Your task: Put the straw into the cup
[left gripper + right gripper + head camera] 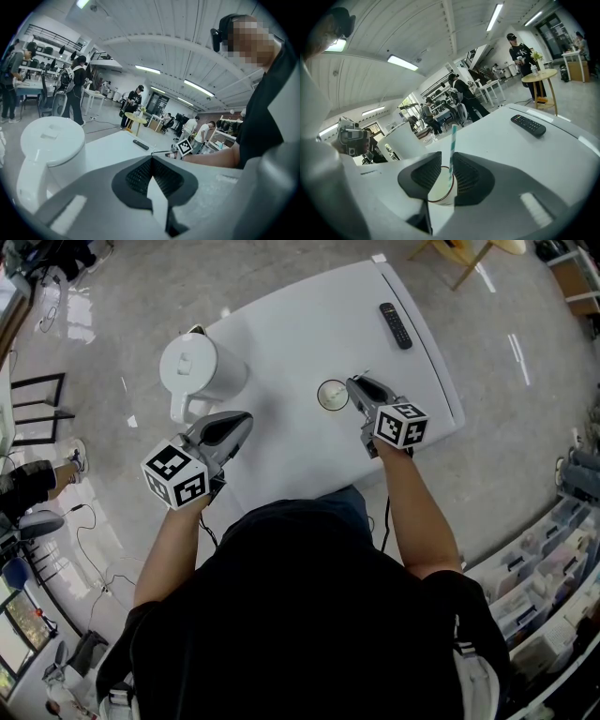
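A small paper cup with a pale drink stands mid-table. In the right gripper view the cup shows between the jaws, and a teal-and-white striped straw stands upright in it. My right gripper sits just right of the cup. Its jaws are parted wider than the straw, which runs along the right pad and stays clear of the left one. My left gripper hovers near the table's left front, shut with nothing in it.
A white electric kettle stands at the table's left, close to my left gripper, and looms in the left gripper view as kettle. A black remote lies at the far right of the white table. People and furniture fill the room beyond.
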The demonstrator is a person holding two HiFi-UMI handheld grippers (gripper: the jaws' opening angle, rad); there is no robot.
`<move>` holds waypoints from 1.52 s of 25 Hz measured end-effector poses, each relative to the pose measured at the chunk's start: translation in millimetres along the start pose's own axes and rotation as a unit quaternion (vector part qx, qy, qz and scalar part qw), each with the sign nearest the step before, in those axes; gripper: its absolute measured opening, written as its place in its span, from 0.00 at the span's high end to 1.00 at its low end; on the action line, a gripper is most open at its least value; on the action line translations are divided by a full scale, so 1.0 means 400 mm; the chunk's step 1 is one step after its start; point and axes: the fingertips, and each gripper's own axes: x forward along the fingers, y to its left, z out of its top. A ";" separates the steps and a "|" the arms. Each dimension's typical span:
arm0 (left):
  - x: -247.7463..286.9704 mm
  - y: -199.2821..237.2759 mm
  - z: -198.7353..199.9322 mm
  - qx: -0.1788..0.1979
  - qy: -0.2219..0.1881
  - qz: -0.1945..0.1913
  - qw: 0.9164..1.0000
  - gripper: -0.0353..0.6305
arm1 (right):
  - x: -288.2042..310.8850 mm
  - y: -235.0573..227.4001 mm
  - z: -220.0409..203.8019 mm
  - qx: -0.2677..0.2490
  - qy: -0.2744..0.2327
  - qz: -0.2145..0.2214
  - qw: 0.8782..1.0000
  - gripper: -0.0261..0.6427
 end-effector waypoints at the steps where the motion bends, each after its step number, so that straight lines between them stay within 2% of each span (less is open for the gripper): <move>1: 0.000 -0.002 0.001 0.001 0.000 0.000 1.000 0.94 | -0.001 -0.001 0.001 0.001 0.001 0.000 1.000 0.79; 10: -0.021 -0.019 0.014 0.009 -0.013 -0.002 1.000 0.94 | -0.019 0.001 -0.013 0.008 0.012 -0.006 1.000 0.74; 38: -0.160 -0.137 0.079 0.066 -0.054 -0.033 0.996 0.95 | -0.226 0.161 0.038 -0.054 -0.018 -0.045 0.997 0.74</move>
